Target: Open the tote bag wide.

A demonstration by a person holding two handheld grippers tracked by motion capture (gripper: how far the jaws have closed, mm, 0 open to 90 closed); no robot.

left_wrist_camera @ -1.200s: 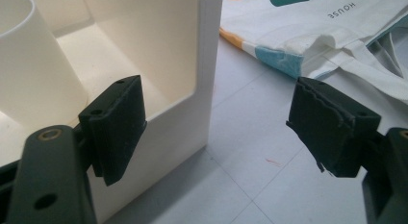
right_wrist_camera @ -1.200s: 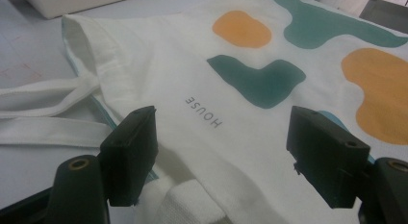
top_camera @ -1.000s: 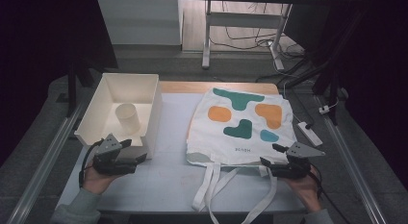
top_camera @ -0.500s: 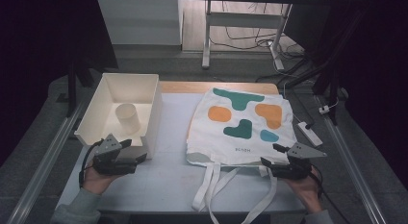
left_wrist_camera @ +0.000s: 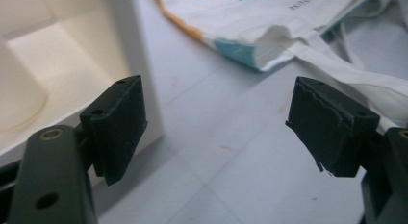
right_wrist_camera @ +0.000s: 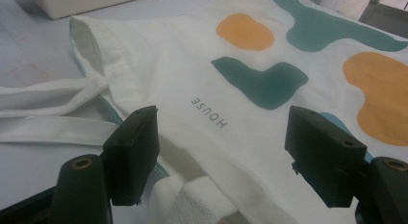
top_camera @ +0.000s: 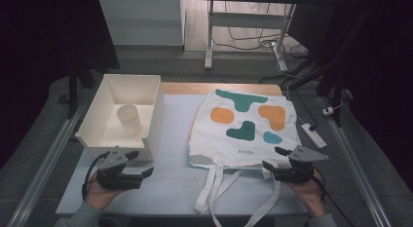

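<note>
While tote bag (top_camera: 243,124) lies flat, bare table (top_camera: 170,183) beside its left edge.

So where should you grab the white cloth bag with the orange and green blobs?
Probably at the open hem of the white cloth tote bag, where its straps join, coming from the near side. The bag lies flat, and that edge gapes slightly, so a jaw could slip under one layer.

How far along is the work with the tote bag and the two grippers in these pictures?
Done: the bag lies flat on the table, its straps trailing toward the person. In hand: the right gripper hovers open at the bag's mouth edge; the left gripper, open and empty, sits beside the box. Left: nothing is gripped yet, so the handling itself likely hasn't begun.
</note>
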